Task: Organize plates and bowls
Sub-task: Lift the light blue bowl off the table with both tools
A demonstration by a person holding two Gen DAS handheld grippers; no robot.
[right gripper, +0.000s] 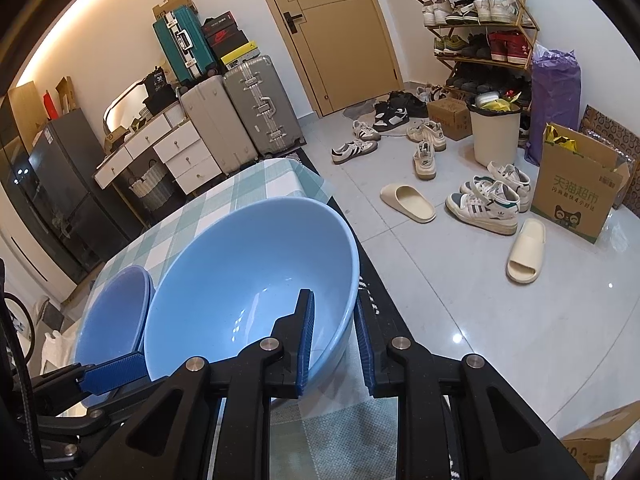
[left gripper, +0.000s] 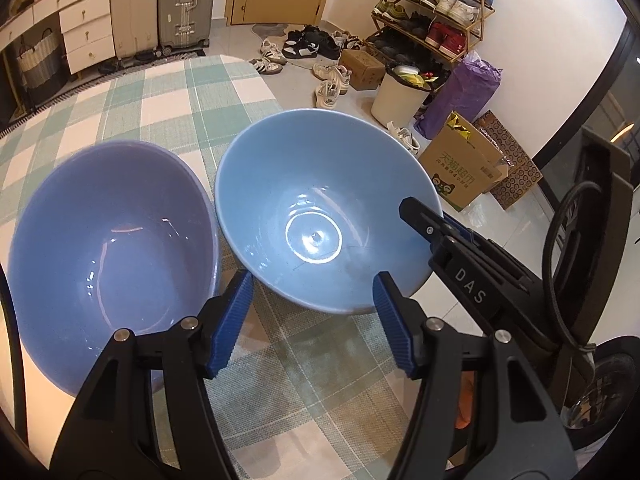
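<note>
right claw (right gripper: 334, 344) pinches the light blue bowl's (right gripper: 248, 272) near rim.

Both views bright, evenly lit indoor light; colours clean. A warm strip glows along the upper left wall in the right wrist view. Ring-shaped glare sits in the bottom of the glossy light blue ceramic bowl (left gripper: 320, 216); softer streaks on the glossy periwinkle ceramic bowl (left gripper: 112, 264). The shiny pale tiled floor (right gripper: 500, 320) carries small specular spots. Shadows faint and soft on the green-and-white checked counter (left gripper: 180, 92). Strong fisheye bending, black vignette at corners. Focus sharp; no motion blur.
</note>
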